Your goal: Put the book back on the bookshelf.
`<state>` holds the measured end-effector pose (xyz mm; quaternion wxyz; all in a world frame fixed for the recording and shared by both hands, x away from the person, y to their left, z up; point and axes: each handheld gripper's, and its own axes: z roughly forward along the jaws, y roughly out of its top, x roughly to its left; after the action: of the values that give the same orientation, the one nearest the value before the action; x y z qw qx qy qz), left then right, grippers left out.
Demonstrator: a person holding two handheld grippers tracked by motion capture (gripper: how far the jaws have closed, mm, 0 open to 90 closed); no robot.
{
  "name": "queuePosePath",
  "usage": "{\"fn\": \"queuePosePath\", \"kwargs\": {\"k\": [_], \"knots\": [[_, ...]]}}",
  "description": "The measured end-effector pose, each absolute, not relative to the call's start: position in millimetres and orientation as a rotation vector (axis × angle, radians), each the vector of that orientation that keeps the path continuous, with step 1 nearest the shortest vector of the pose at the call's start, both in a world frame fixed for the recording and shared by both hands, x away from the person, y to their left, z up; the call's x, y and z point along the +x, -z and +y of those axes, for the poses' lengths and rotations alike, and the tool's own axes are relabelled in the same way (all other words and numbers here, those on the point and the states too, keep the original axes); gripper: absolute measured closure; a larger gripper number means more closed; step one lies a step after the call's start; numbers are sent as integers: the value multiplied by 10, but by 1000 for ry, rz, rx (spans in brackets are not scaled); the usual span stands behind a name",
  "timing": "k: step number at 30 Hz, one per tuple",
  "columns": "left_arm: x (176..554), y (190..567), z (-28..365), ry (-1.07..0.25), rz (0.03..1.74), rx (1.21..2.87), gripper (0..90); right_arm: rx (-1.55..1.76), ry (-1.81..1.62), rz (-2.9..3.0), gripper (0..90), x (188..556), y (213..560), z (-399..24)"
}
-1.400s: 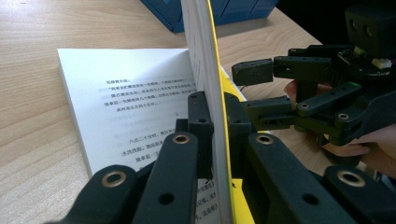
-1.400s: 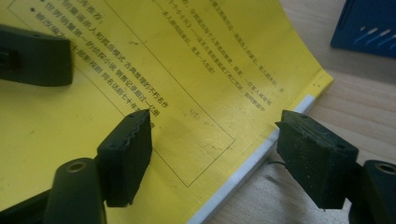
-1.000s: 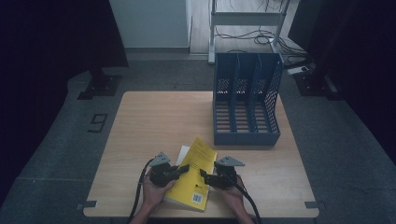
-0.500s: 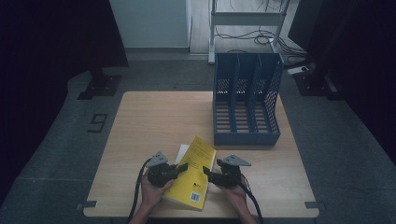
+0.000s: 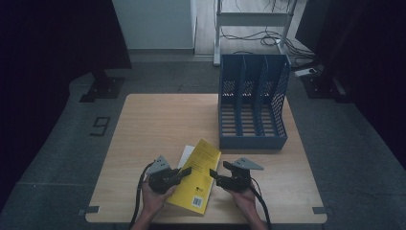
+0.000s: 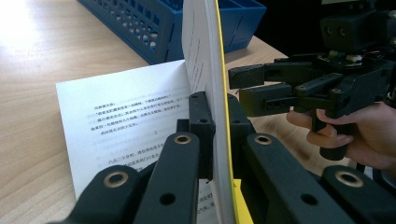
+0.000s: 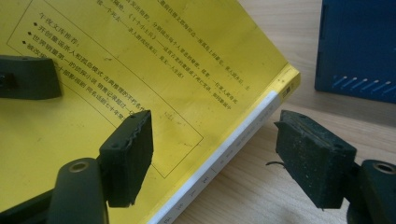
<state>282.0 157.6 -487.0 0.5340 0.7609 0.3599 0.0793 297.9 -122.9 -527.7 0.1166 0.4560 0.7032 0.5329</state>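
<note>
A dim room with dark curtains and a grey floor surrounds a light wooden table (image 5: 158, 124); a marker reading "9" (image 5: 99, 126) lies on the floor left of it, and a metal rack with cables (image 5: 253, 28) stands behind.

At the near edge, the left gripper (image 5: 173, 176) is clamped tight on the lifted left part of a yellow book (image 5: 198, 175). In the left gripper view its jaws pinch the raised cover and a block of pages edge-on (image 6: 212, 93), while a white page (image 6: 126, 121) lies open flat on the table to the left, printed with several lines of small Chinese text too fine to read.

The book lies near the front edge of the table, between the two grippers and in front of the file rack, with a white barcode label (image 5: 197, 202) at its near corner. In the right gripper view its yellow cover (image 7: 140, 70) carries bulleted lines of black Chinese characters inside a thin frame, and more tiny print runs along the white spine (image 7: 243, 135).

The right gripper (image 5: 216, 175) sits at the book's right edge with its jaws well apart, one pad above the cover, the other out past the spine over bare wood; they hold nothing.

Farther back on the right stands a blue three-slot file rack (image 5: 253, 108), unlabelled.
</note>
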Motion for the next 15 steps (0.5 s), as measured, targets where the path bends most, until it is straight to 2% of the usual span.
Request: {"fn": "queuePosePath", "kwargs": {"k": [15], "knots": [[2686, 4702, 1570, -211, 789, 1791, 864, 1233, -1612, 2097, 224, 2944, 5254, -1156]]}}
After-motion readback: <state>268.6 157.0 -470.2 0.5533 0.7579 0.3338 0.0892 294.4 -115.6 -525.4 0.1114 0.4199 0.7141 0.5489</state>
